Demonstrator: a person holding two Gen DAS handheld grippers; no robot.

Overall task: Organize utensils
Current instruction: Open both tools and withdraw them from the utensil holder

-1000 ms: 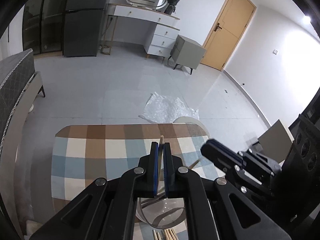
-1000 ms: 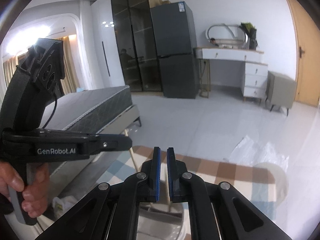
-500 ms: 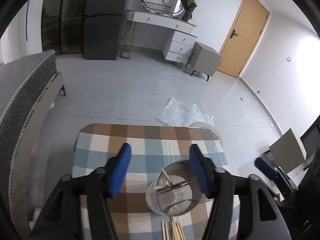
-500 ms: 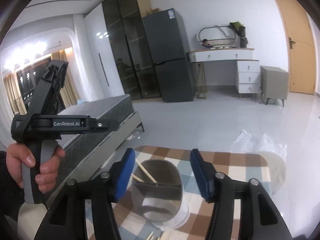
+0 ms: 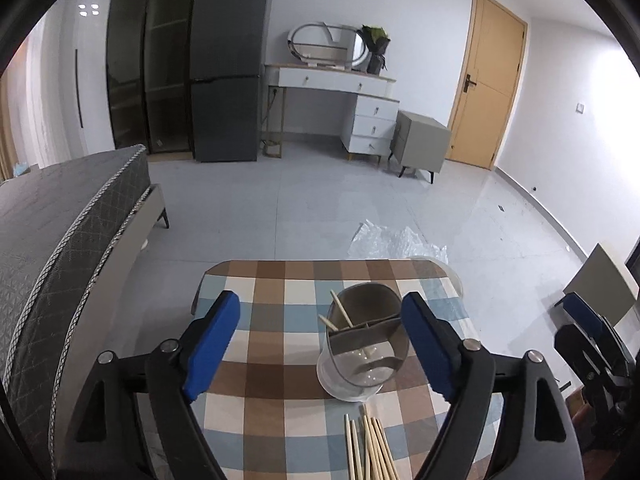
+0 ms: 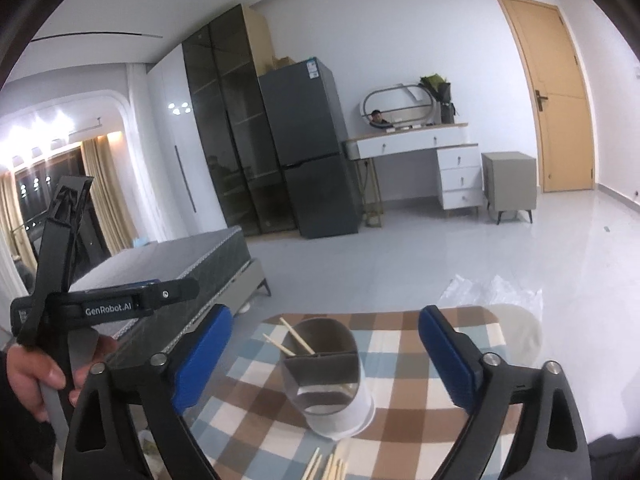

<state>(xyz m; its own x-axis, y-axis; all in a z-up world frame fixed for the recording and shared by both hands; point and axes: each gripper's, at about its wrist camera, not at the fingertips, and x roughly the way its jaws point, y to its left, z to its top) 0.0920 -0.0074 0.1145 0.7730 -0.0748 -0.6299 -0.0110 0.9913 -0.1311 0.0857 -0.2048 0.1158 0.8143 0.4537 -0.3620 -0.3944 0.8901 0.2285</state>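
Note:
A grey utensil holder [image 5: 366, 344] with a divider stands on the checked table [image 5: 272, 320]; two wooden chopsticks [image 5: 341, 315] lean in its far left compartment. Several loose chopsticks [image 5: 370, 448] lie on the table just in front of it. My left gripper [image 5: 320, 346] is open and empty, raised above the table with the holder between its fingers in the view. In the right wrist view the holder [image 6: 324, 372], its chopsticks [image 6: 295, 336] and the loose chopsticks [image 6: 326, 466] show too. My right gripper [image 6: 324, 360] is open and empty above the table.
The small table has a checked cloth [image 6: 400, 432]. A bed [image 5: 60, 224] stands close on the left. Crumpled plastic sheet [image 5: 396, 240] lies on the floor beyond the table. A person's hand [image 6: 36, 372] holds the left gripper's handle.
Both grippers went from shut to wide open. The chopstick held in the left gripper now stands in the holder. Both views pulled back and up.

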